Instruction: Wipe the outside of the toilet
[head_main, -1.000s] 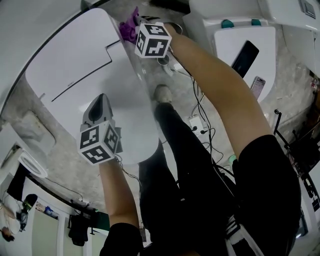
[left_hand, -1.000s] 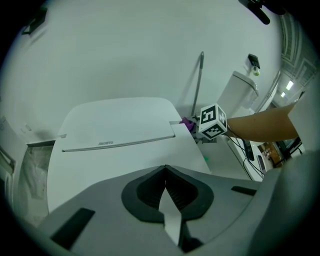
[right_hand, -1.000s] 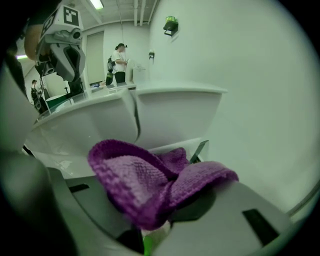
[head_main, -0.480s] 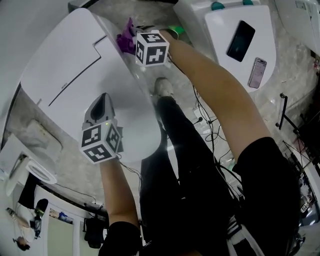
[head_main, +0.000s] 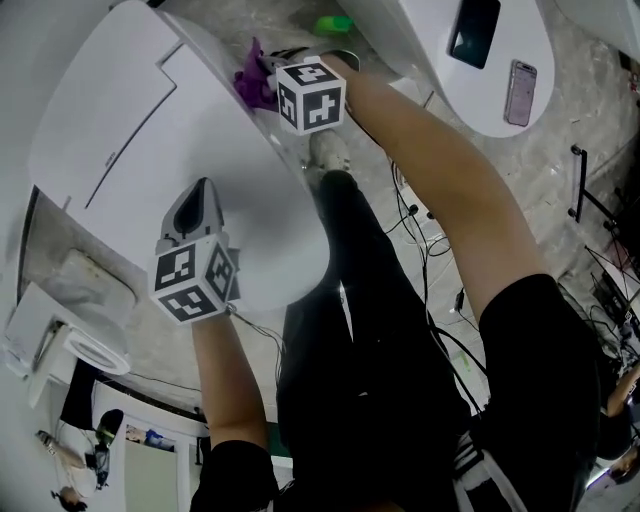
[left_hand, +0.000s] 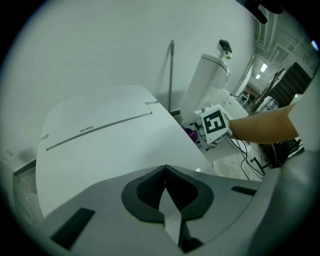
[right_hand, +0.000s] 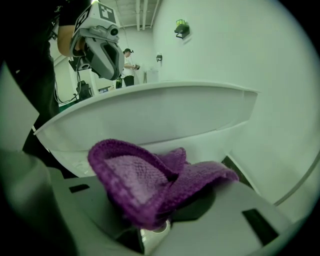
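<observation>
The white toilet (head_main: 130, 130), lid down, fills the upper left of the head view. Over the lower part of its lid, left of centre in the frame, hangs the left gripper (head_main: 202, 188). Its jaws are pressed together with nothing between them, and whether it touches the lid cannot be told. Further right, at the top centre, the right gripper (head_main: 264, 78) is clamped on a purple cloth (head_main: 252, 72) beside the toilet's outer side, just below the lid's edge. In the right gripper view the cloth bunches out of the closed jaws at lower centre, with the toilet's curved side close behind it. At the upper right of the head view, a second toilet (head_main: 495, 112) carries a black phone (head_main: 473, 28) and a lighter phone (head_main: 521, 78) on its lid.
</observation>
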